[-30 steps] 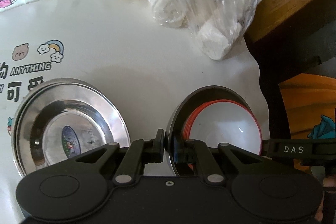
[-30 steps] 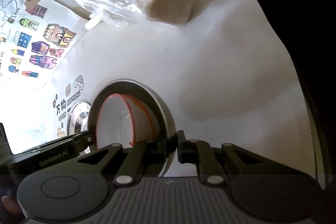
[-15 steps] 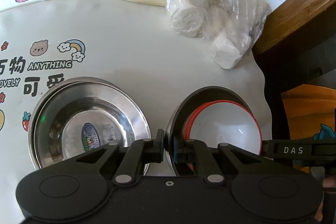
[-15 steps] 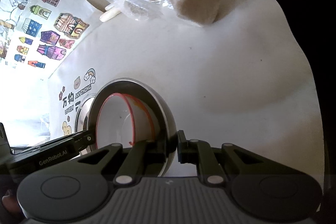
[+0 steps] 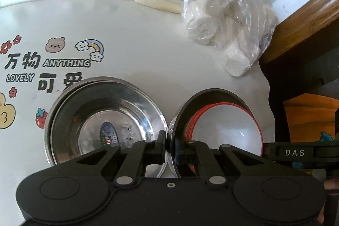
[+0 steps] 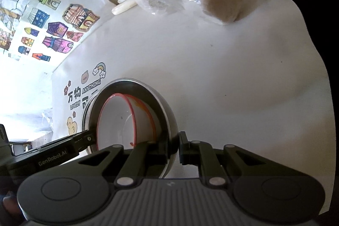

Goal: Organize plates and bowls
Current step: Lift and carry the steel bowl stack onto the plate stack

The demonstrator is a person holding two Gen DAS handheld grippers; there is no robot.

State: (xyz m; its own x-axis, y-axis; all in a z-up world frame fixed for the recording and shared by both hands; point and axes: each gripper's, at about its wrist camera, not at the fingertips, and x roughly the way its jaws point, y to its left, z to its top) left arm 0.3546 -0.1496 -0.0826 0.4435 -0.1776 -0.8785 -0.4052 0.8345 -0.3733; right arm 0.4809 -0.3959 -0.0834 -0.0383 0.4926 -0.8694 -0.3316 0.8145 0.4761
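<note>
Your left gripper (image 5: 169, 146) is clamped on the left rim of the steel bowl (image 5: 184, 118), and your right gripper (image 6: 172, 146) is clamped on the opposite wall of that same bowl, so you carry it between both hands, clear of the tabletop (image 5: 148, 56). Nested inside it sits a stack of white bowls with red rims (image 5: 226, 128), tilted with the carrier toward the left. The relation that matters next: the steel plates (image 5: 101, 115) lie flat on the tabletop just to the left of the held bowl, nearest your left gripper, their rim almost beside its outer finger. They look shallow and shiny, at least two stacked, with a label in the middle. If the bowl goes onto that stack, I judge you must shift both hands leftward together. Farther off, a plastic bag of white rolls (image 5: 222, 31) rests near the tabletop's far edge.
</note>
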